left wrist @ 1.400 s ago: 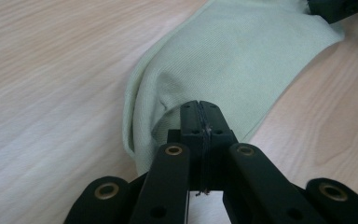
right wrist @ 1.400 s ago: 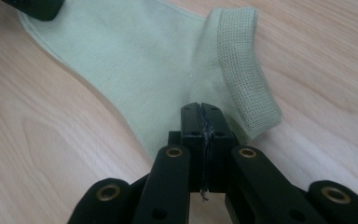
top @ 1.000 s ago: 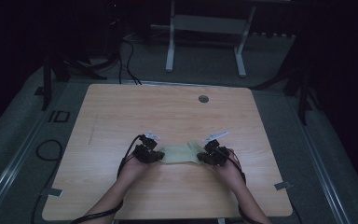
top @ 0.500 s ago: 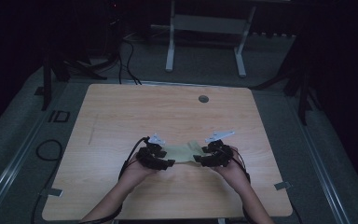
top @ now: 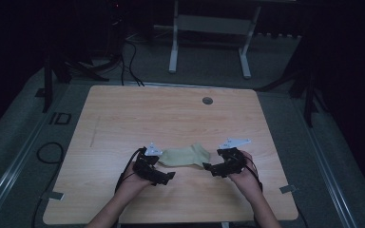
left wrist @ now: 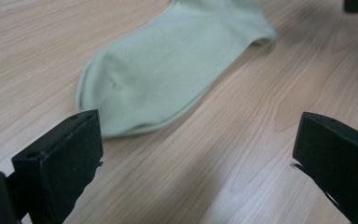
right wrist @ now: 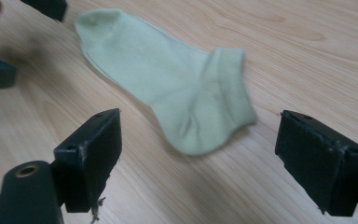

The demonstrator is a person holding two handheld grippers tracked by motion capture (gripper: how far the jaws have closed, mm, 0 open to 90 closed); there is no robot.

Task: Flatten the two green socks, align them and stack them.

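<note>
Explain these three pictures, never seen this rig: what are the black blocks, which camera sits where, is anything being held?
No robot here: a person holds a two-jaw gripper in each hand. The high view looks down from above the table; the left gripper and right gripper sit at either end of a pale green sock. The other two pictures come from cameras riding on each gripper; the black blocks at the bottom are that gripper's own jaws. The sock lies flat on the wood ahead of them. Both pairs of jaws have just been opening and now stand wide apart with nothing between them, so nothing is held.

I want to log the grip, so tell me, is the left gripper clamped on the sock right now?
No, in the left gripper view the left gripper has its jaws wide apart over bare wood, with the pale green sock lying flat beyond them, untouched.
</note>
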